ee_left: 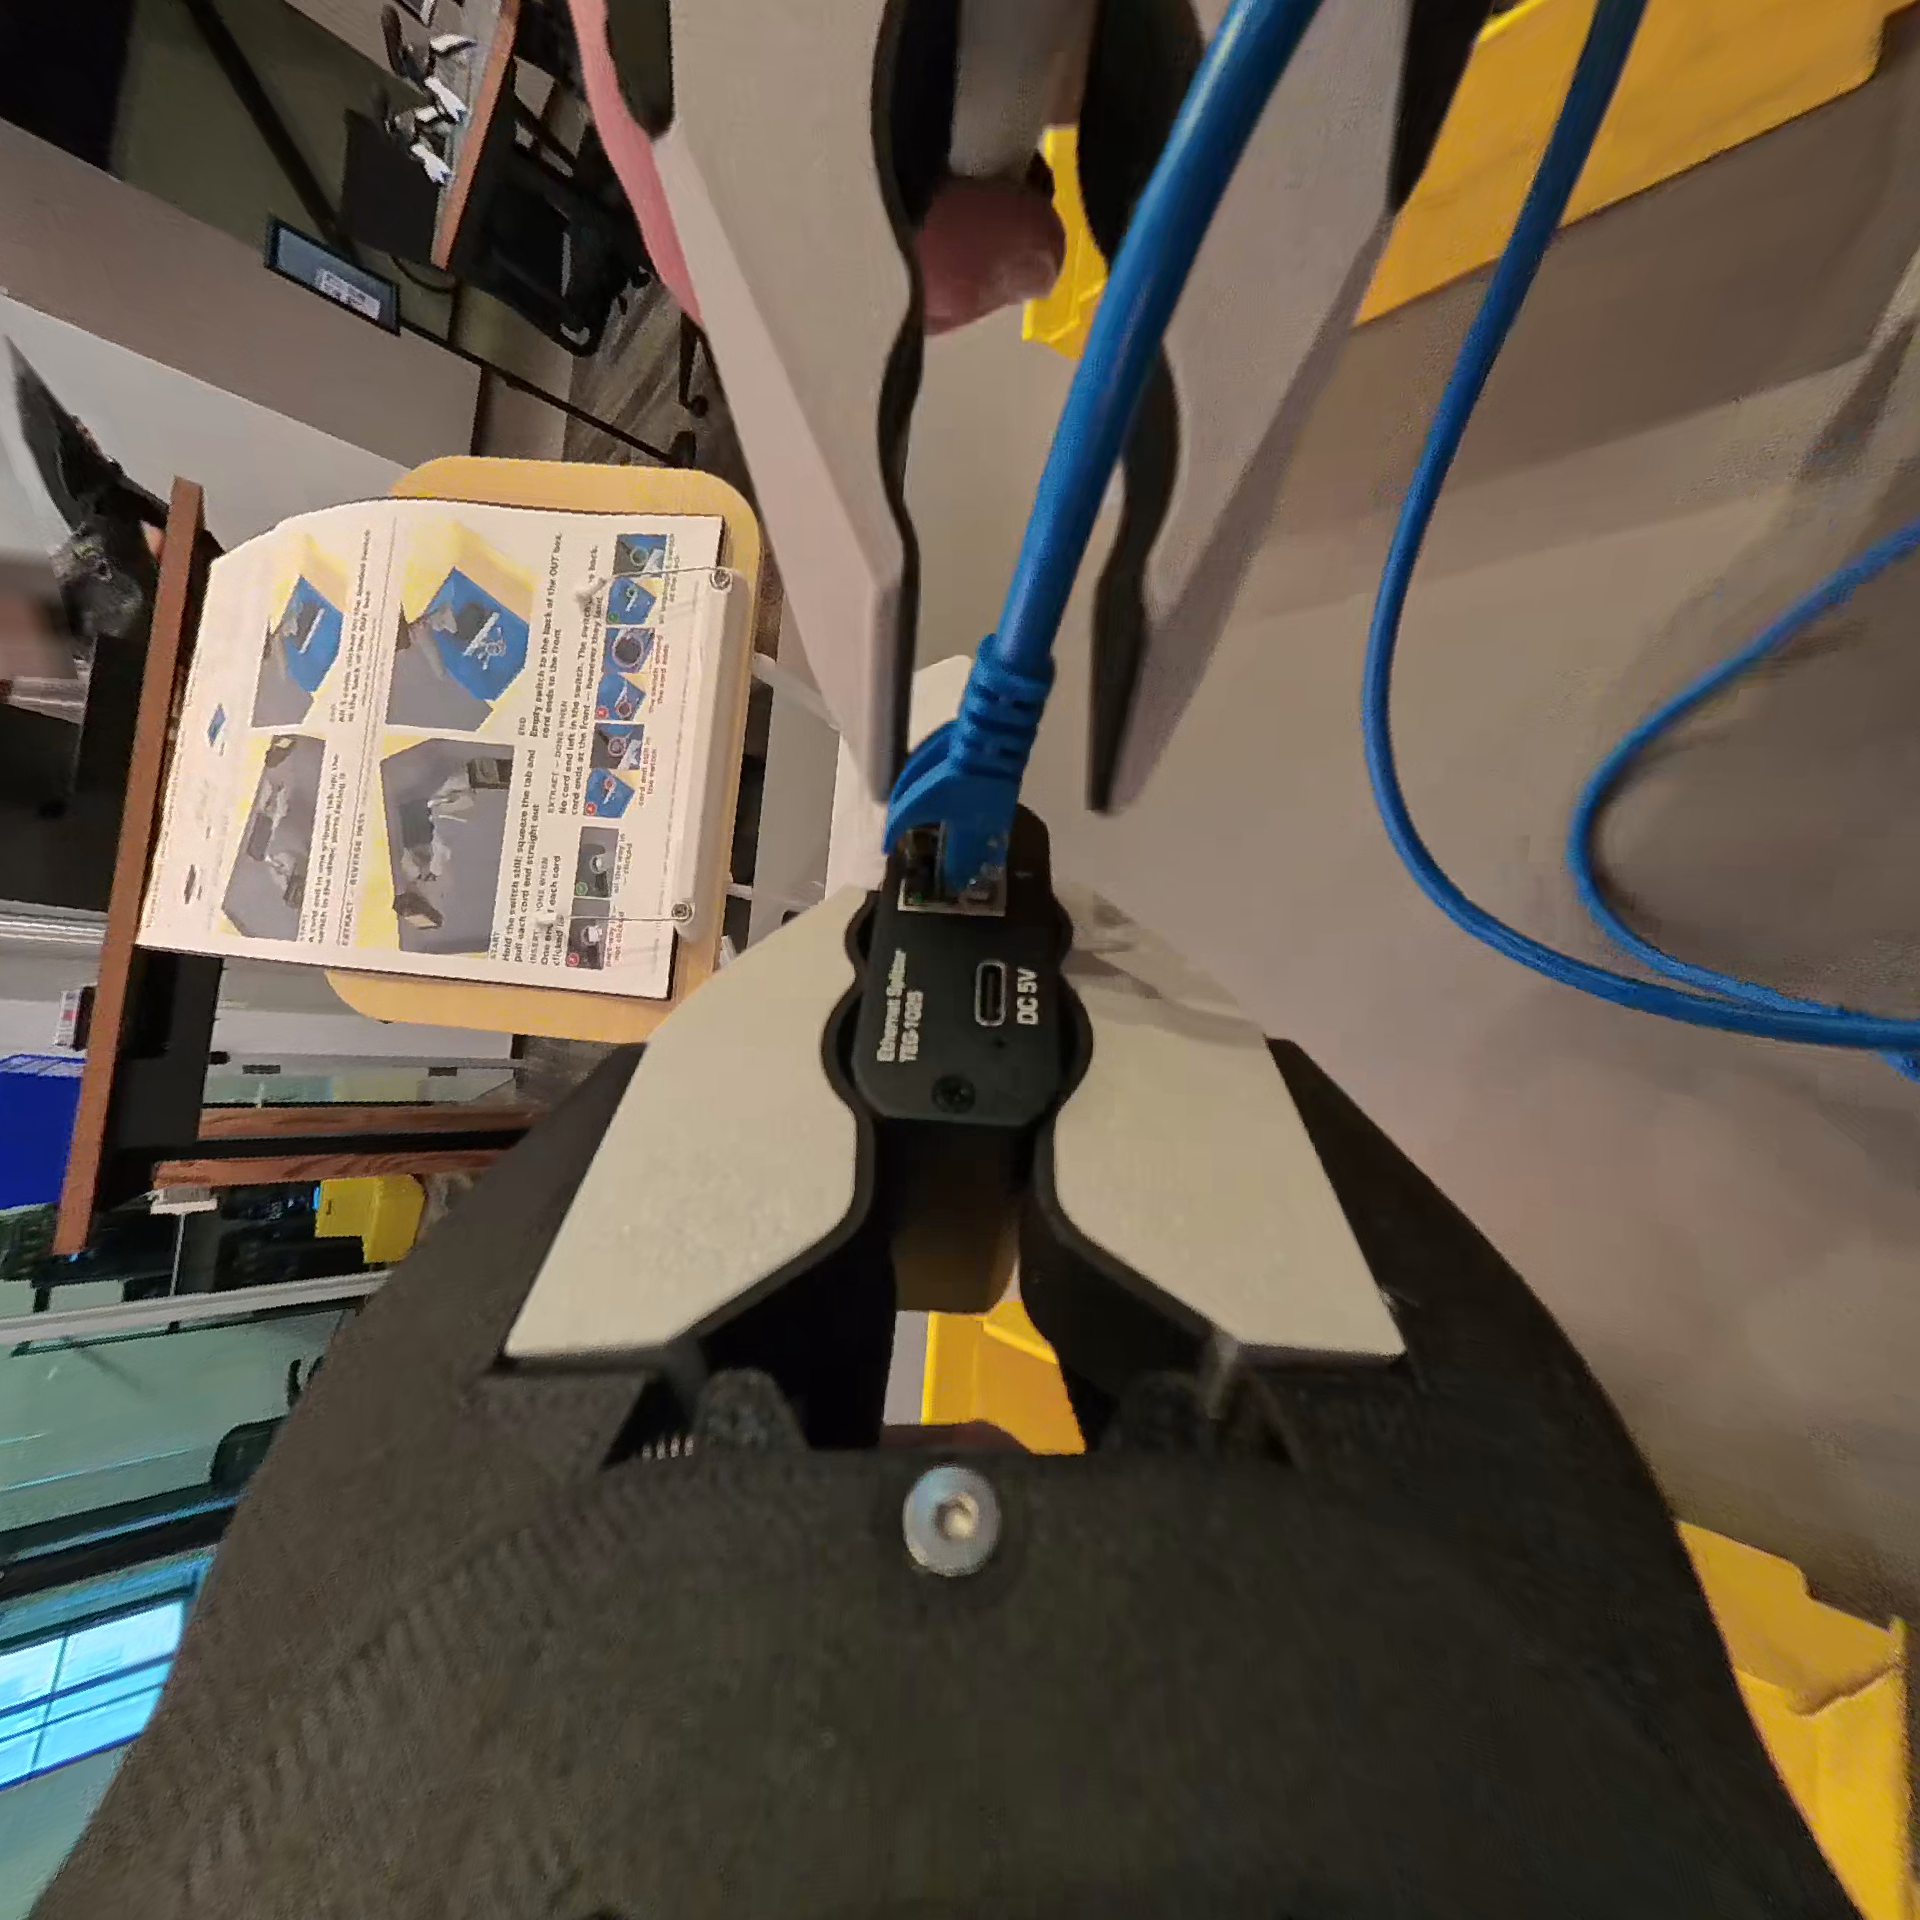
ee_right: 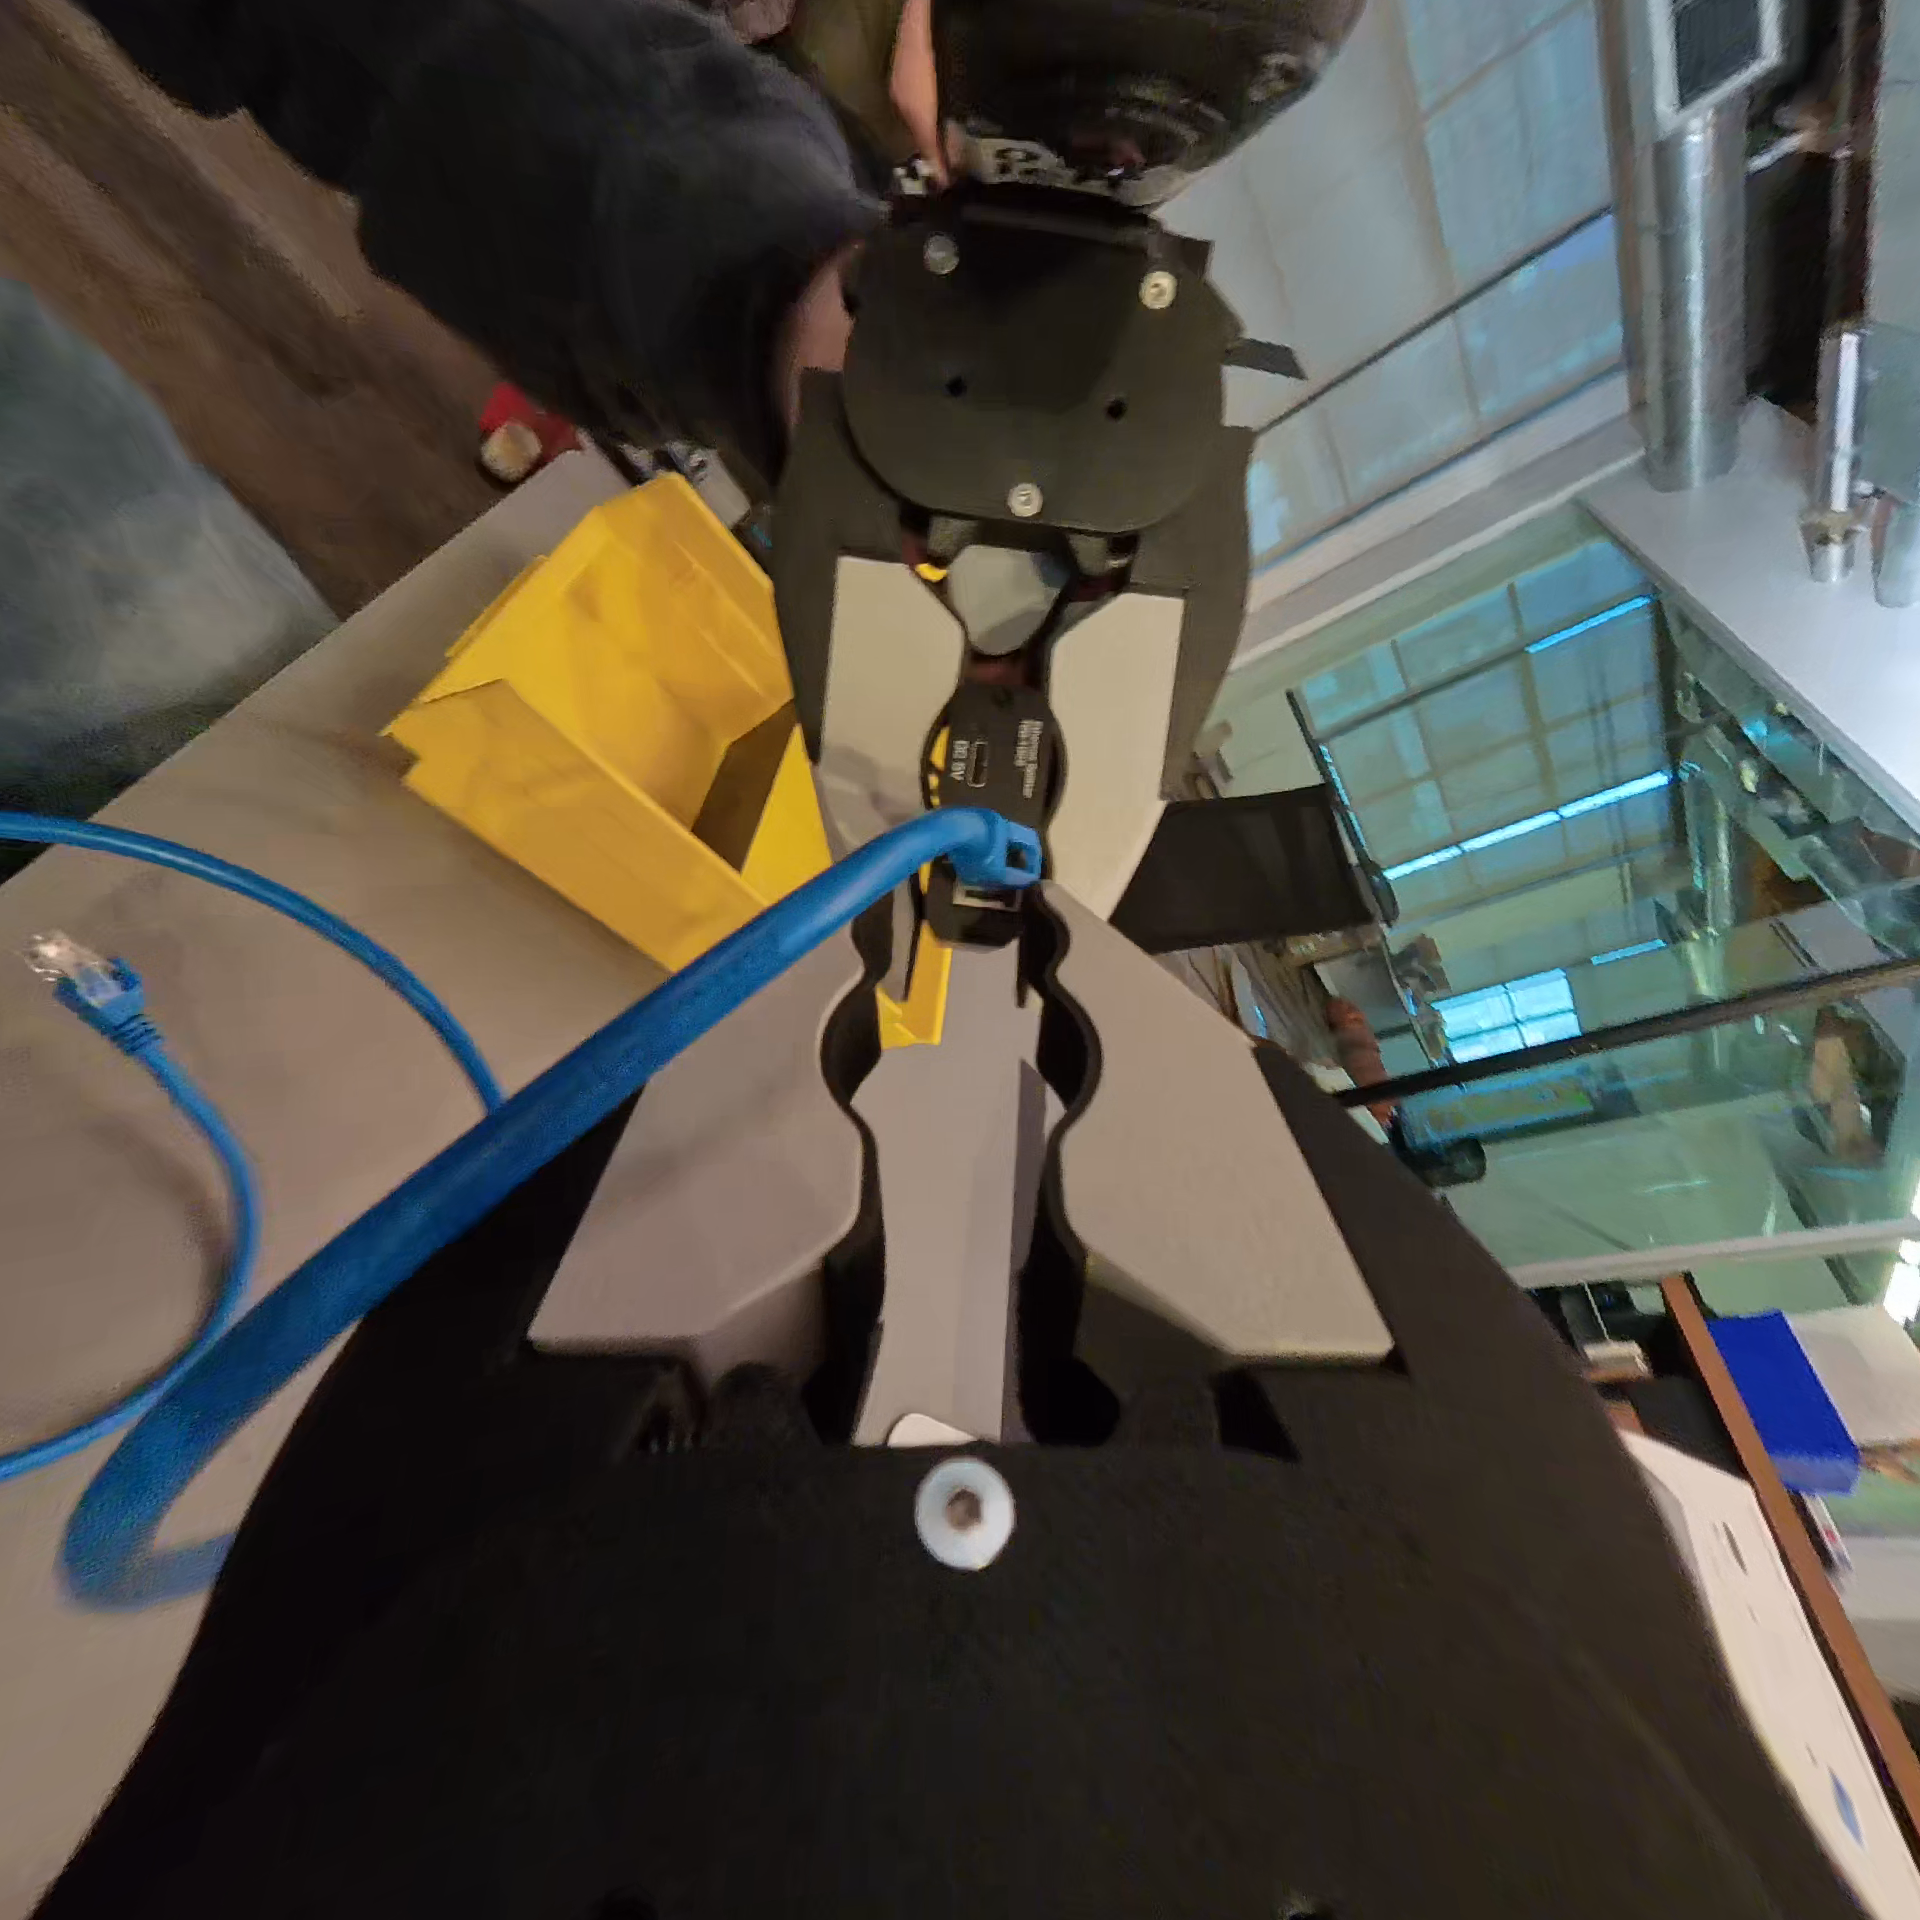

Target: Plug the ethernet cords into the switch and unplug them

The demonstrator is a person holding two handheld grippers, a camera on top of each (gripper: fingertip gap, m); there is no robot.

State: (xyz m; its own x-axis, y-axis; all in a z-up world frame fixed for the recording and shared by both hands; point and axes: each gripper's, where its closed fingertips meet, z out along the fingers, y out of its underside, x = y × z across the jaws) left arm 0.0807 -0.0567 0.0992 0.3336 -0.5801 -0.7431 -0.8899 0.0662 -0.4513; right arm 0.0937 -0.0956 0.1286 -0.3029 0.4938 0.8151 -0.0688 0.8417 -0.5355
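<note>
- Black switch point(ee_left: 961, 1023), small box, pinched between the fingers of the left gripper point(ee_left: 956, 1039), held above the grey table point(ee_left: 1455, 1195).
- Blue cord point(ee_left: 1081, 436), plug point(ee_left: 961, 800) at the switch's port; whether it is fully seated cannot be told.
- Right gripper point(ee_right: 956, 966), fingers spread, tips either side of the switch end and plug; the cord runs out past its left finger, not pinched.
- Second blue cord end point(ee_right: 99, 987), loose on the table, well apart from the switch.
- Yellow bin point(ee_right: 603, 727), on the table beside the left gripper.
- Printed sheet point(ee_left: 436, 738) on a wooden board, beyond the table.
</note>
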